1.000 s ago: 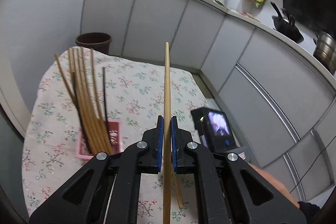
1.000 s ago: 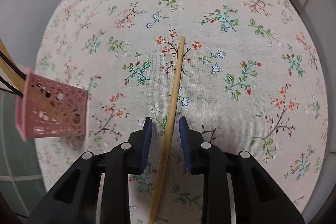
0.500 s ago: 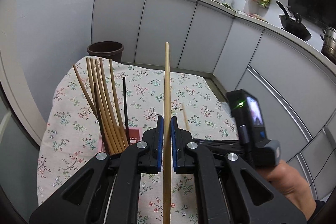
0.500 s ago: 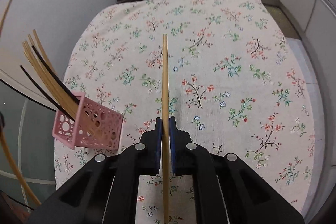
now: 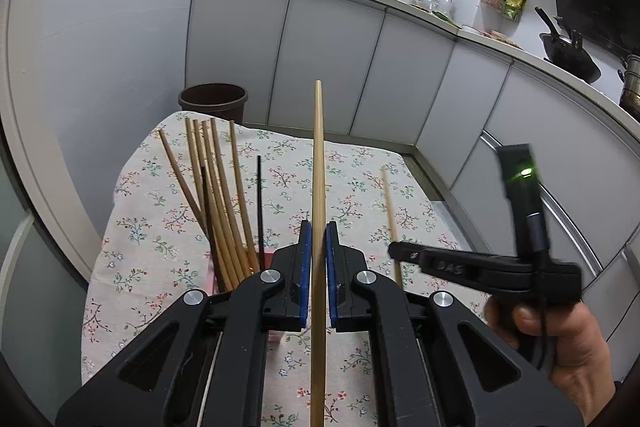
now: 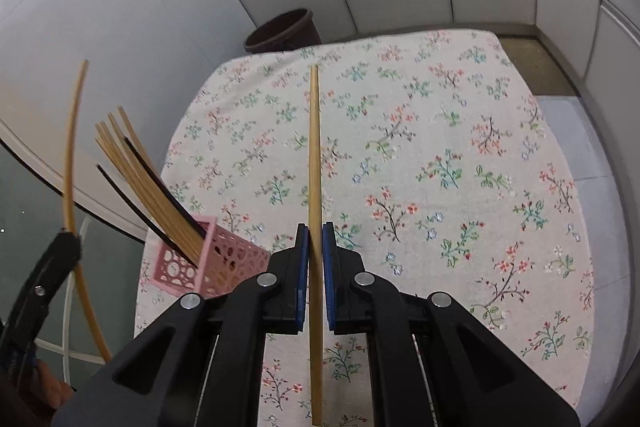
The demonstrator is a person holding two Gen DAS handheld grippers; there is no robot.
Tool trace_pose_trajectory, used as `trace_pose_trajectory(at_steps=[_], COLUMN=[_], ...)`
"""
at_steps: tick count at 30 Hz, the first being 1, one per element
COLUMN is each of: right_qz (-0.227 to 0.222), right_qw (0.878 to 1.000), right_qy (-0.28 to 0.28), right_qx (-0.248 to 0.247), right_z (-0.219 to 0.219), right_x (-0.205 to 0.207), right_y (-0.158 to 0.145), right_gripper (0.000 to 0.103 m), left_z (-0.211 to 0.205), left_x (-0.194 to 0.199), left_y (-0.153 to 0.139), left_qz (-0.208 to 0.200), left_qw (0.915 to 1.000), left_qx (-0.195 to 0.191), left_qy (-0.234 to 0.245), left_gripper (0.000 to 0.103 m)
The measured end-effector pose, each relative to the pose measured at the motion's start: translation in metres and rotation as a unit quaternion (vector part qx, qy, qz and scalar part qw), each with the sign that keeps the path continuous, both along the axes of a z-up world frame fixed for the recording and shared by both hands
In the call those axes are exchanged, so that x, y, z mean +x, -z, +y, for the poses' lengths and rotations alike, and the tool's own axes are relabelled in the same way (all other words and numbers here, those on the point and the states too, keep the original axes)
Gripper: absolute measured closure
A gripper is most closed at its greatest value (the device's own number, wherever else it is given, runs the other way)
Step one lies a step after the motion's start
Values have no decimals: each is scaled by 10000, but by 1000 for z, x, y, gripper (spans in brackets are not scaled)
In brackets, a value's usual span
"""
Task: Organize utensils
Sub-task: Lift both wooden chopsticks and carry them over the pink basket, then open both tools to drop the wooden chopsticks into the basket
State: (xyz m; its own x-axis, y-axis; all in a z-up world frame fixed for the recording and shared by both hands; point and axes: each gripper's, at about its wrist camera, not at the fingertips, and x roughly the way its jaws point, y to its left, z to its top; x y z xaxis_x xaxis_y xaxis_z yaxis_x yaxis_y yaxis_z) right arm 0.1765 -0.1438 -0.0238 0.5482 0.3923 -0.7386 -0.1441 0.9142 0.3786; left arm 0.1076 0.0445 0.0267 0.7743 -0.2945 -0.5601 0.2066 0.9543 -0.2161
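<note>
My left gripper (image 5: 317, 239) is shut on a wooden chopstick (image 5: 318, 163) that points up and forward above the table. My right gripper (image 6: 315, 239) is shut on another wooden chopstick (image 6: 314, 155), lifted off the cloth. In the left wrist view the right gripper (image 5: 394, 251) is at the right, its chopstick (image 5: 389, 203) upright. A pink perforated holder (image 6: 208, 263) holds several wooden and black chopsticks (image 6: 148, 183); it stands left of my right gripper and just behind my left gripper, mostly hidden, with its chopsticks (image 5: 218, 195) in view. The left gripper (image 6: 66, 241) with its chopstick (image 6: 72, 147) shows at the right wrist view's left edge.
The table wears a floral cloth (image 6: 440, 147). A dark brown bin (image 5: 213, 102) stands beyond its far edge. Grey cabinets (image 5: 400, 75) and a cluttered counter run behind and to the right. A white wall is at the left.
My right gripper shut on the chopstick that lay on the cloth and lifted it off. My left gripper rose and tilted back, still holding its chopstick.
</note>
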Motion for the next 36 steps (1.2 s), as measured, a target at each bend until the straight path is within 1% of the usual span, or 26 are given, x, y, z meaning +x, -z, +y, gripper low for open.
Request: trace_pose_trajectory(at_steps=[3, 7, 11, 15, 17, 21, 24, 26, 30, 32, 36], right_qz=[-239, -539, -904, -1225, -1435, -1710, -1855, -1905, -1885, -1885, -1906], right_qw=[9996, 9981, 9949, 9913, 9887, 9840, 9811, 9800, 9801, 9801, 9798], right_qy=[6, 33, 78, 67, 41, 32, 14, 11, -4, -23, -19], right_qx=[121, 309, 443, 484, 432, 491, 546, 571, 619, 629, 612], right_z=[-1, -4, -5, -1, 2, 3, 3, 3, 3, 4, 10], right_x=[-4, -8, -14, -22, -26, -32, -35, -35, -32, -31, -29], right_y=[-10, -22, -35, -46, -51, -57, -62, -63, -60, -58, -55], right_gripper=[96, 96, 96, 96, 96, 96, 96, 96, 96, 96, 96], left_z=[3, 11, 21, 42, 51, 59, 60, 59, 49, 43, 39], left_x=[3, 8, 14, 19, 22, 30, 36, 40, 51, 52, 50], left_y=[1, -1, -4, -8, -8, -4, 1, 7, 23, 26, 29], left_qz=[-25, -93, -333, -670, -849, -1168, -1331, -1331, -960, -837, -575], left_qw=[9999, 9997, 9985, 9939, 9899, 9833, 9816, 9826, 9912, 9939, 9972], left_qx=[13, -110, -202, -647, -922, -1198, -1150, -1050, -624, -426, -318], left_qy=[-102, -222, -392, -595, -660, -721, -738, -764, -658, -576, -364], left_gripper=[97, 97, 97, 97, 97, 96, 96, 96, 96, 96, 96])
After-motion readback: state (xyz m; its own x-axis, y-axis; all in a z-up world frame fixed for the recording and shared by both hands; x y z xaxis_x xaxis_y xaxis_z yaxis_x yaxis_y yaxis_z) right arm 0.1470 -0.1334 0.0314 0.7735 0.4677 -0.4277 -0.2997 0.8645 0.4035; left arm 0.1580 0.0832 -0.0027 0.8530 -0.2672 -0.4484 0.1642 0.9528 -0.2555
